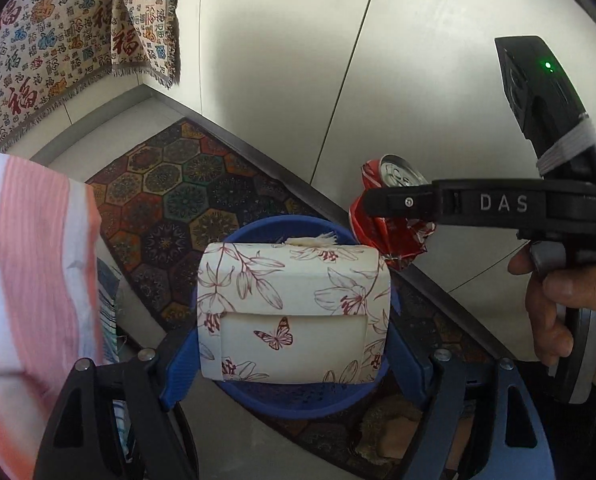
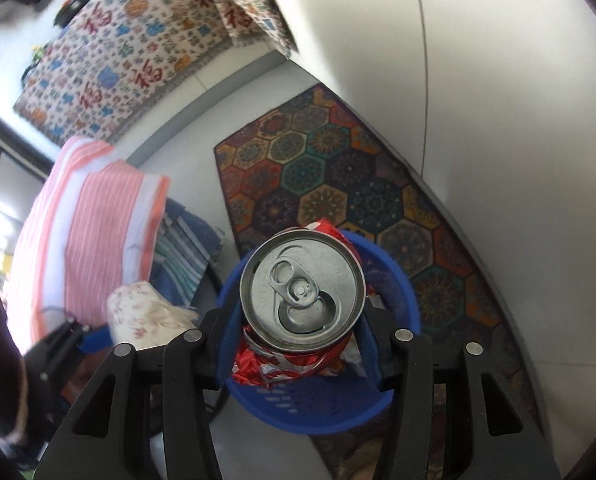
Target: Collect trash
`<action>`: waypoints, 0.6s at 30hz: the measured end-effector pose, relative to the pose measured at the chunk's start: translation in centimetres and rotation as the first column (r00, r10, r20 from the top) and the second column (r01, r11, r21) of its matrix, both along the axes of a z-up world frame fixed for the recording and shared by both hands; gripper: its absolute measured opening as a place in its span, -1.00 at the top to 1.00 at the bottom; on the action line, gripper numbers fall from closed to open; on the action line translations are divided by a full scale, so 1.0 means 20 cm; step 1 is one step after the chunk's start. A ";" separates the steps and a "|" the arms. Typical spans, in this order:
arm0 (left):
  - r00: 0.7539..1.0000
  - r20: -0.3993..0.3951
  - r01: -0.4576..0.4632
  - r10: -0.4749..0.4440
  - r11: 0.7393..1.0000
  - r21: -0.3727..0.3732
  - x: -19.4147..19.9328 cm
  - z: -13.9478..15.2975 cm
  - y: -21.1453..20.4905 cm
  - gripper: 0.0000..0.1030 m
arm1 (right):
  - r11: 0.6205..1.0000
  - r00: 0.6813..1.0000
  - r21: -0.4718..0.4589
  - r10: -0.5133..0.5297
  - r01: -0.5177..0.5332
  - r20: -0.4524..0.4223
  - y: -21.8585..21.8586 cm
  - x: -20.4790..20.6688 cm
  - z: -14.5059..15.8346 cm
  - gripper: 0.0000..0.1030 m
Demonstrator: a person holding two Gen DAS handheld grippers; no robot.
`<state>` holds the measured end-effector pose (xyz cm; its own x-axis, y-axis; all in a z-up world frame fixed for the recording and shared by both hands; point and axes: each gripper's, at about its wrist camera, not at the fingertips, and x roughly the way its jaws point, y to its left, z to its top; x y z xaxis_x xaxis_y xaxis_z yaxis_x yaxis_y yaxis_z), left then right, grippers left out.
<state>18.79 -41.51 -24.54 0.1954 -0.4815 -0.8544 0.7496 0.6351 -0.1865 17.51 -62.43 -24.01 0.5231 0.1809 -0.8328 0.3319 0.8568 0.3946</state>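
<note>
My left gripper (image 1: pixel 294 346) is shut on a cream box (image 1: pixel 294 280) printed with flowers and a butterfly, its blue pads pressing on both sides. The box hangs over a round blue basket (image 1: pixel 258 228) on the floor. To the right, my right gripper (image 1: pixel 392 220) grips a crushed red drink can (image 1: pixel 382 236) just past the basket's rim. In the right wrist view the can (image 2: pixel 302 292) shows its silver top with the pull tab, caught between the right gripper's (image 2: pixel 300 344) fingers directly above the blue basket (image 2: pixel 318 408). The floral box (image 2: pixel 138 312) appears blurred at the left.
A dark rug with coloured hexagons (image 2: pixel 338 168) lies under the basket beside a pale wall. A pink-and-white striped cloth (image 1: pixel 30 260) fills the left side. A fringed cloth with red characters (image 1: pixel 38 60) lies beyond. A person's hand (image 1: pixel 558 300) holds the right gripper's handle.
</note>
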 end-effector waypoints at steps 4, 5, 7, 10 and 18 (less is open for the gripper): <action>0.999 -0.048 -0.015 0.015 1.000 0.009 0.06 -0.09 -0.08 -0.62 | 0.997 0.998 0.055 -0.063 0.063 0.012 -0.08 -0.02 -0.08 -0.36; 0.999 -0.049 -0.016 0.016 1.000 0.009 0.07 -0.09 -0.09 -0.62 | 0.995 0.997 0.059 -0.076 0.075 0.015 -0.09 -0.02 -0.08 -0.36; 0.999 -0.042 -0.020 0.020 1.000 0.011 0.08 -0.10 -0.11 -0.62 | 0.992 0.994 0.065 -0.107 0.105 0.024 -0.13 -0.04 -0.07 -0.40; 0.999 -0.025 -0.027 0.027 1.000 -0.003 0.05 -0.06 -0.10 -0.62 | 0.986 0.986 0.052 -0.163 0.160 0.048 -0.18 -0.08 -0.03 -0.46; 0.992 0.065 -0.098 0.104 0.992 -0.084 -0.12 0.26 0.07 -0.62 | 0.979 0.974 -0.045 -0.194 0.200 0.113 -0.12 -0.21 0.27 -0.99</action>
